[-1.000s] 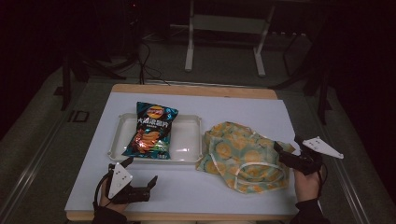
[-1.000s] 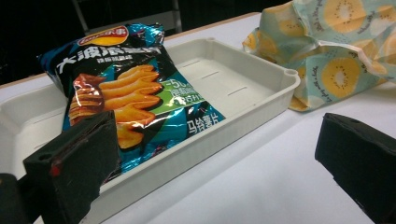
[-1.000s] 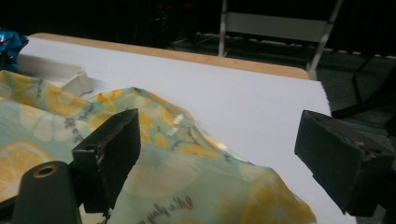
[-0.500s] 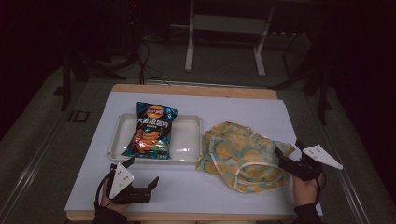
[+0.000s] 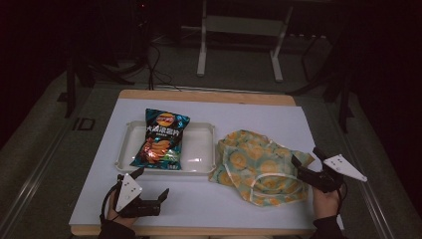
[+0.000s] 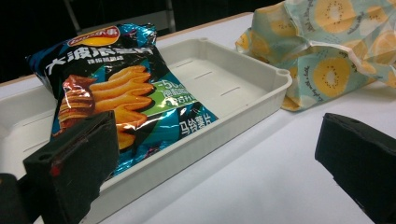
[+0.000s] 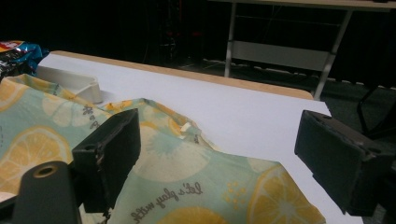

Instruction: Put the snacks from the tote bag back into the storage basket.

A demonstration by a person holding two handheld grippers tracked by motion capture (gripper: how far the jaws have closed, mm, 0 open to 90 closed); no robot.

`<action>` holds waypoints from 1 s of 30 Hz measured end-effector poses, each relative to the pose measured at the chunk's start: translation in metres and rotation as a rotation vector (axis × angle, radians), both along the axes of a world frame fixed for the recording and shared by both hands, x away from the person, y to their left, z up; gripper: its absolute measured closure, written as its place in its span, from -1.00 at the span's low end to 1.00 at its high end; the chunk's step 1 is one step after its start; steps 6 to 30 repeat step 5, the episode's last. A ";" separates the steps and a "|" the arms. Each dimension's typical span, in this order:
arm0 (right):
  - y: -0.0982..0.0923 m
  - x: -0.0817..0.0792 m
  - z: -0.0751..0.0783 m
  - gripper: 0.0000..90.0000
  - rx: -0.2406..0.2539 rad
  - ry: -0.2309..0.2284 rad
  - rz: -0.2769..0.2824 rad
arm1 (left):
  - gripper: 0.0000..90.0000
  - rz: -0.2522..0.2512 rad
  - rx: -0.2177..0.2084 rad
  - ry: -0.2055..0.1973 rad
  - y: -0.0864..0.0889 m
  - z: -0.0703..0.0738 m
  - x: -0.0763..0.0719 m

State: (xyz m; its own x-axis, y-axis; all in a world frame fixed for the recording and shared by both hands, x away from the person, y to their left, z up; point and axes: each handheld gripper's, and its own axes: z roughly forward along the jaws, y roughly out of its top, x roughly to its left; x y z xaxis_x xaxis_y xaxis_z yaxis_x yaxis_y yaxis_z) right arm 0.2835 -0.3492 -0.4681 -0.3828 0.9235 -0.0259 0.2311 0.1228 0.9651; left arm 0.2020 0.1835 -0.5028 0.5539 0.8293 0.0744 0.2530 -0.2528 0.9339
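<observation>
A blue bag of crisps lies tilted in the left half of a white tray, its top over the far rim. To the right of the tray, a crumpled cloth bag with a lemon print lies on the white table. My left gripper rests open near the table's front edge, just in front of the tray, with nothing between its jaws. In the left gripper view the crisps and tray are close ahead. My right gripper stands open at the cloth bag's right edge, with the cloth beneath its jaws.
The tray's right half is bare. A wooden strip runs along the table's far edge. Beyond it stand a metal frame and cables on a dark floor. White tabletop lies open behind the tray and the cloth bag.
The right gripper has drifted slightly toward the near edge beside the cloth bag. The left gripper has hardly moved. Both stay open.
</observation>
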 end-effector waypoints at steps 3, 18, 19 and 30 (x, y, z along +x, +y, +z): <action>0.000 0.000 0.000 -0.68 -0.004 0.001 0.000 | -0.99 0.000 0.001 0.000 0.000 0.000 0.000; 0.000 0.000 0.000 -0.68 -0.001 0.001 0.002 | -0.99 -0.002 0.003 0.000 -0.001 0.000 0.000; 0.000 0.000 0.000 -0.68 -0.001 0.001 0.002 | -0.99 -0.002 0.003 0.000 -0.001 0.000 0.000; 0.000 0.000 0.000 -0.68 -0.001 0.001 0.002 | -0.99 -0.002 0.003 0.000 -0.001 0.000 0.000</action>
